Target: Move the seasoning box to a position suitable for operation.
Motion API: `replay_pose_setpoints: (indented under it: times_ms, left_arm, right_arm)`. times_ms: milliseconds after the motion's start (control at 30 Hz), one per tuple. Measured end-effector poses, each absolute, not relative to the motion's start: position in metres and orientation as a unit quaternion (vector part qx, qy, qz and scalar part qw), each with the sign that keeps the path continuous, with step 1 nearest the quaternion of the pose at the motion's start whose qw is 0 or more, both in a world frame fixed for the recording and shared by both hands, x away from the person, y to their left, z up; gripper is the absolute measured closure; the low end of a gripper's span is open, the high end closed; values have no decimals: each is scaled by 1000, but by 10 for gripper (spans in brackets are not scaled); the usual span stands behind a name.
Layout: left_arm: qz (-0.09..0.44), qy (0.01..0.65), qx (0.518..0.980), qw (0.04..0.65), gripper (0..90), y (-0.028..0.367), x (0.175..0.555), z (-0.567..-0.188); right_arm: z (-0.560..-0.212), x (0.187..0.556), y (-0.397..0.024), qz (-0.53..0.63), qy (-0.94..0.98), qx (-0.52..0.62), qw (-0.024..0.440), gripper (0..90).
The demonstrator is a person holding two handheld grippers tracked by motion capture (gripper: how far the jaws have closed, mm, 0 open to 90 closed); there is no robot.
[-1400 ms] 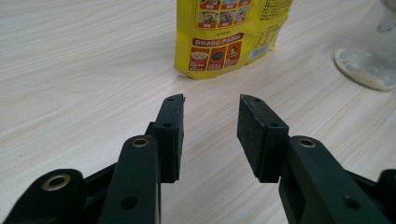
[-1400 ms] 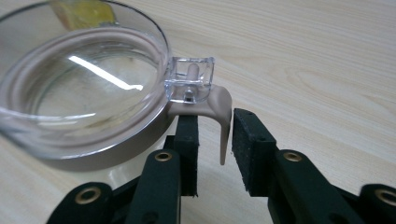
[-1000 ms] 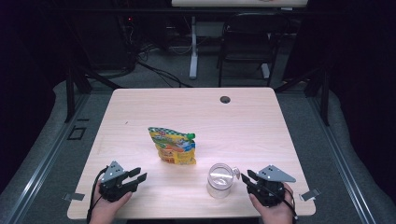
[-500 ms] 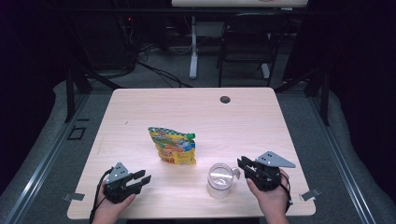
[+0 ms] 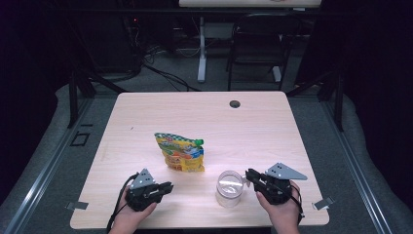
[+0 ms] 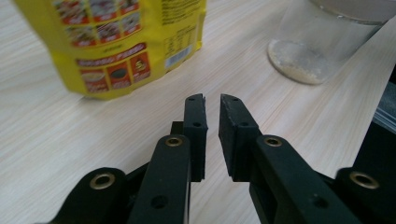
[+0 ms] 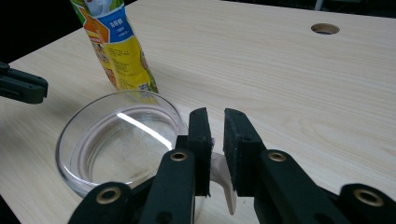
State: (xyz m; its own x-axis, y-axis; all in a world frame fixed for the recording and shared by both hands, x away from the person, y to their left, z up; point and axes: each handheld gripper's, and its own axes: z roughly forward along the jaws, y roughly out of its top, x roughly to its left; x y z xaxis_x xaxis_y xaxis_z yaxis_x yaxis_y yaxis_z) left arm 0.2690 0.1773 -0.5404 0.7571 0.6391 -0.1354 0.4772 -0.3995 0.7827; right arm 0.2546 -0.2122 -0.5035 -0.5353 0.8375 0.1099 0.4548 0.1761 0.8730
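A clear, open glass jar stands upright near the front tabletop edge; a yellow printed snack pouch lies just behind it, to its left.

Tabletop: pale wood grain, rectangular with rounded corners, one round cable hole near the far edge, right of centre. Floor: grey carpet on all sides, with dark metal rails running along the left and right sides. Beyond the far edge: a white desk leg, a dark chair and loose black cables on the floor. Surroundings dark; light falls mainly on the tabletop.
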Motion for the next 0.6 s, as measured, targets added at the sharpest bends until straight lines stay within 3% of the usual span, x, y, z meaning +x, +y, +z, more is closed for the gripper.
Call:
replay_pose_setpoints:
  times_ms: [267, 600]
  left_arm:
    - [79, 313, 830, 455, 897, 147, 272, -527]
    - [61, 275, 842, 460, 900, 102, 269, -527]
  right_arm:
    - [-507, 256, -213, 477, 735, 442, 194, 782]
    - [-507, 255, -212, 482, 733, 441, 190, 850]
